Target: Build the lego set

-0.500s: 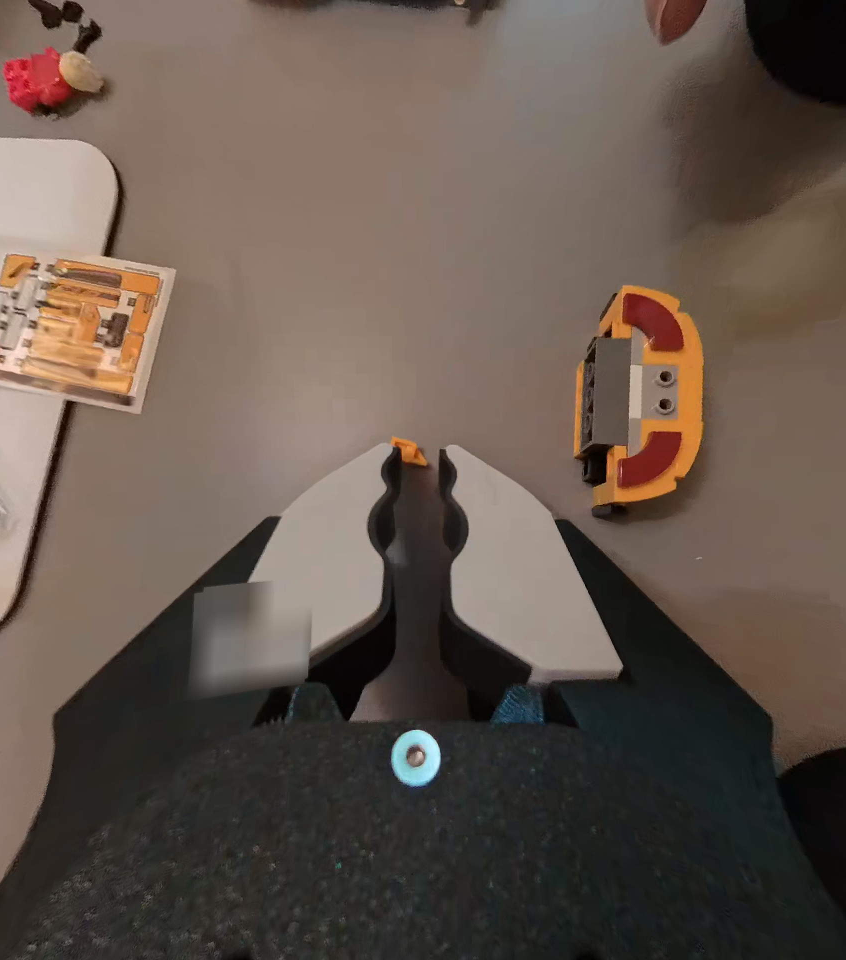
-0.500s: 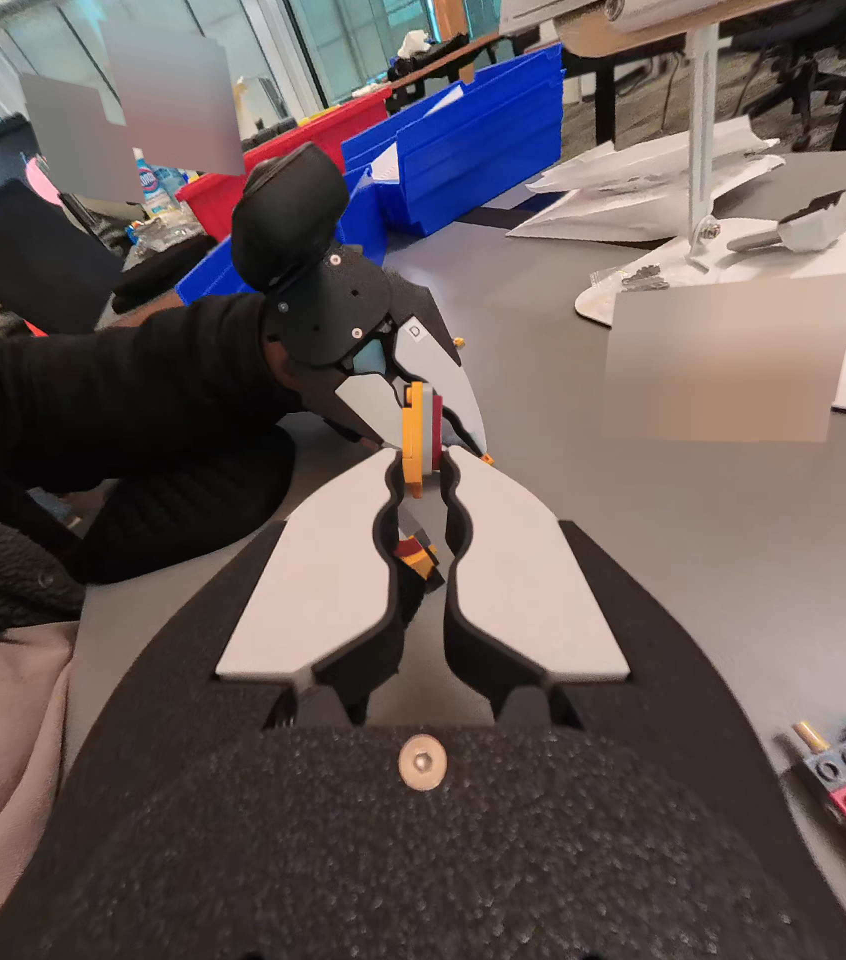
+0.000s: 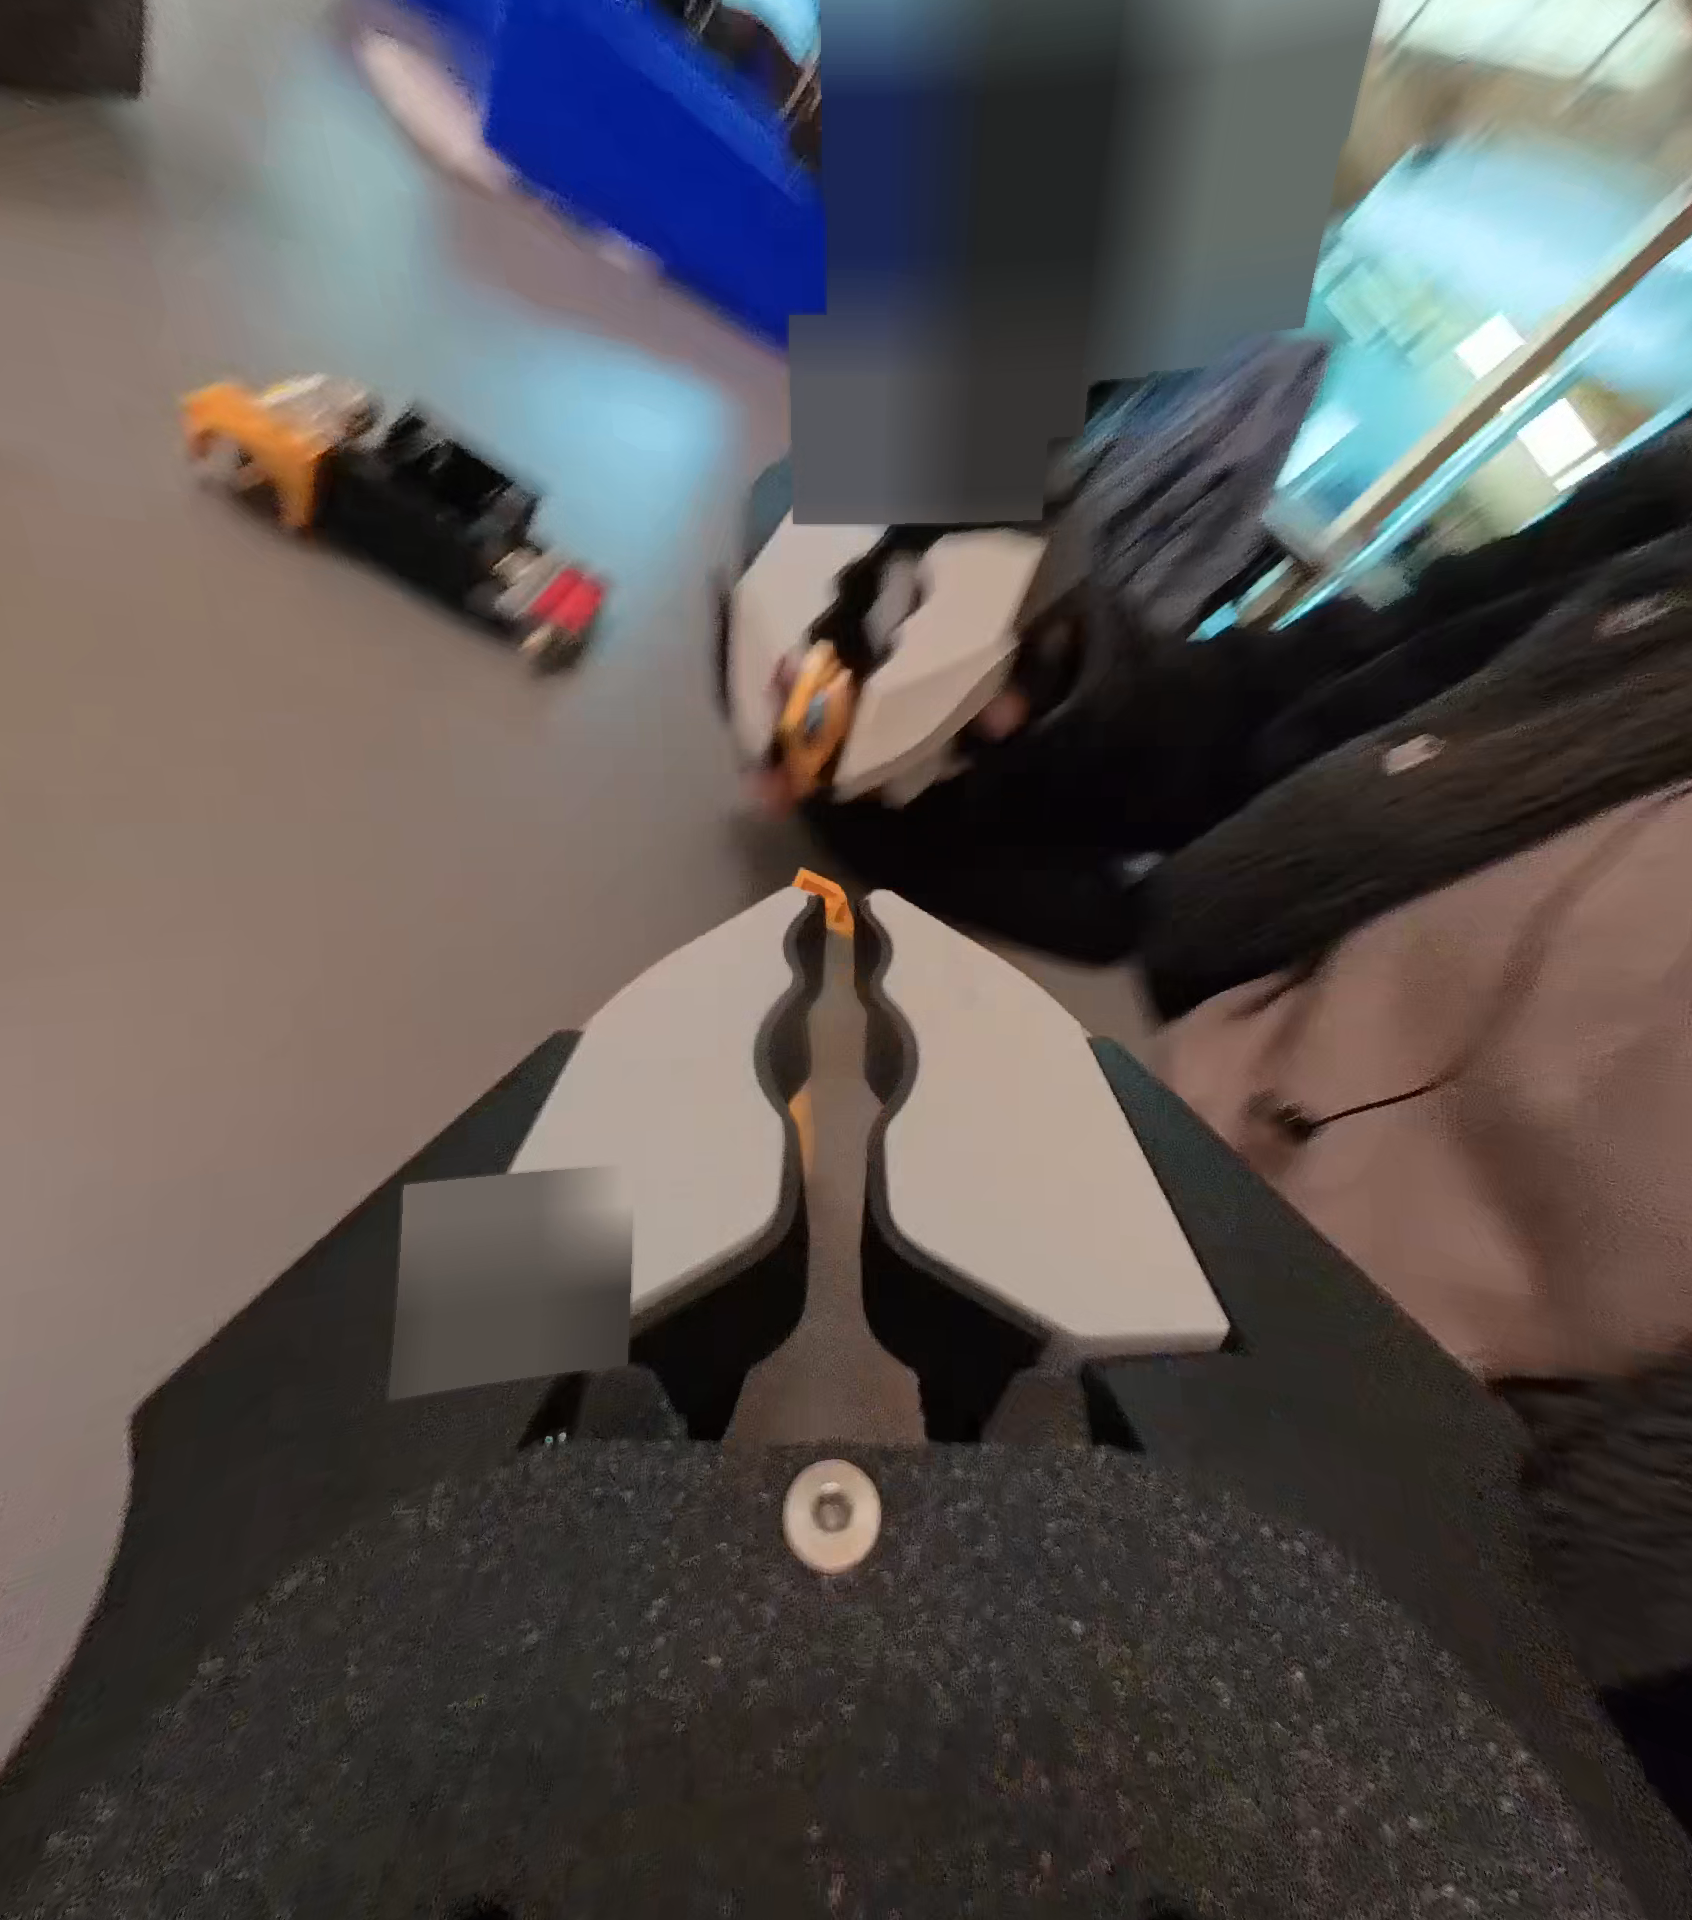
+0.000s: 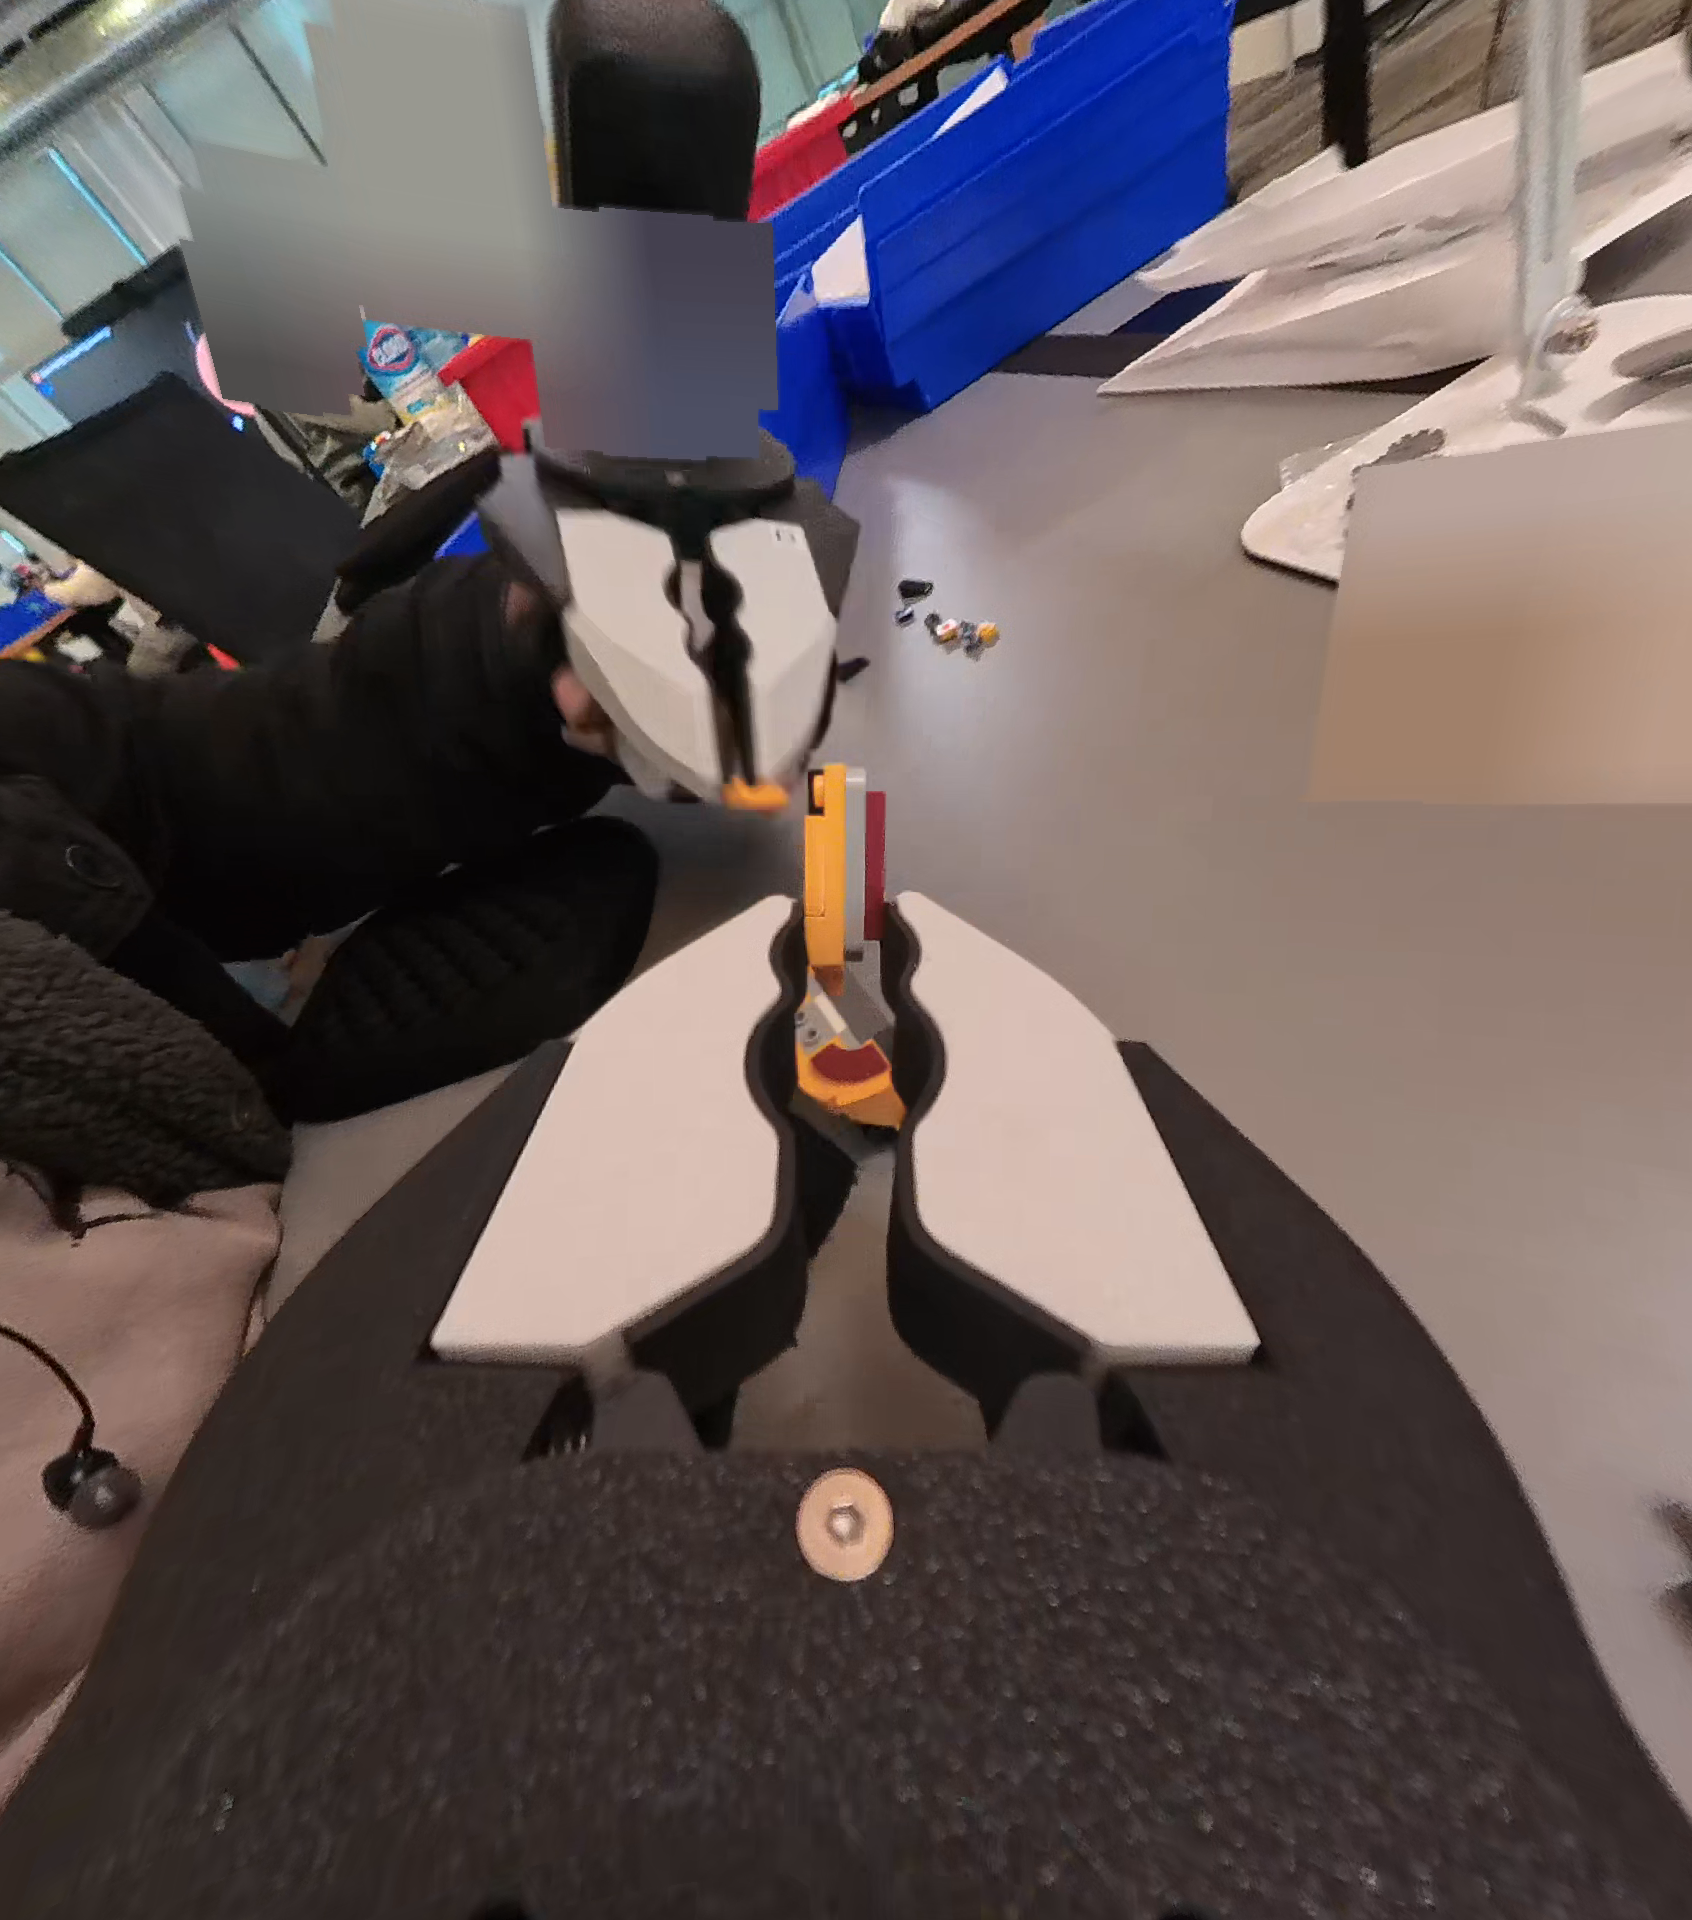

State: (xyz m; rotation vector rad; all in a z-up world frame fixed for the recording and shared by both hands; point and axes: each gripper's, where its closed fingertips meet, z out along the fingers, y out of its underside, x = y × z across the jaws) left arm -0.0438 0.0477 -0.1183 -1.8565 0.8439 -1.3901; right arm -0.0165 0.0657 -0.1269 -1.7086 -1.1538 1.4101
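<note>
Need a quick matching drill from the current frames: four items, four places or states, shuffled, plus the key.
Items
1. small orange piece
2. orange, grey and dark red assembly
3. black and orange build
4. loose small parts

Places or states
A. lying on the table, apart from both grippers
B. scattered on the table near the blue bins
C. pinched at the left gripper's tips
D. clamped upright in the right gripper

Pairs: 1-C, 2-D, 3-A, 4-B

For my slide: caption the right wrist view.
Right claw grips the orange-and-red assembly; left claw brings a small orange piece.
</note>
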